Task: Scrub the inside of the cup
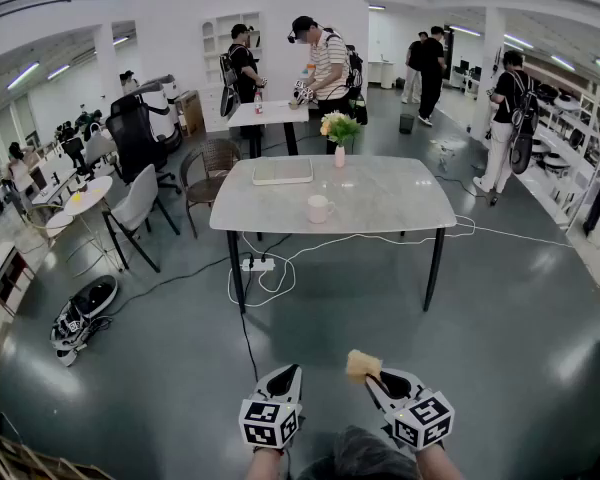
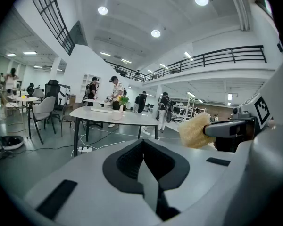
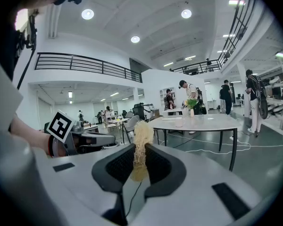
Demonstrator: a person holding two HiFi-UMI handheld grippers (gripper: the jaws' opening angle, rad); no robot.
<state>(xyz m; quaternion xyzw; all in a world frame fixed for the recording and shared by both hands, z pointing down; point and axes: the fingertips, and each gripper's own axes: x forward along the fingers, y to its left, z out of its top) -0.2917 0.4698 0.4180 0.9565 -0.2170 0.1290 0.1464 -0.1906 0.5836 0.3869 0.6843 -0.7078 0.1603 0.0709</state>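
A pale cup (image 1: 319, 208) stands near the front edge of the grey table (image 1: 380, 200), also small in the left gripper view as the cup (image 2: 117, 115) and in the right gripper view as the cup (image 3: 178, 122). Both grippers hang far from it, over the floor. My right gripper (image 1: 372, 375) is shut on a yellow loofah sponge (image 1: 362, 365), which sticks up between the jaws in its own view as the sponge (image 3: 141, 142). My left gripper (image 1: 287, 376) is shut with nothing in it; its jaws meet in the left gripper view (image 2: 144, 160).
A flat tray (image 1: 282, 171) and a vase of flowers (image 1: 339, 132) also sit on the table. A power strip with cables (image 1: 258, 264) lies on the floor under it. Chairs (image 1: 140, 208) stand at left, and several people stand behind the table and at right.
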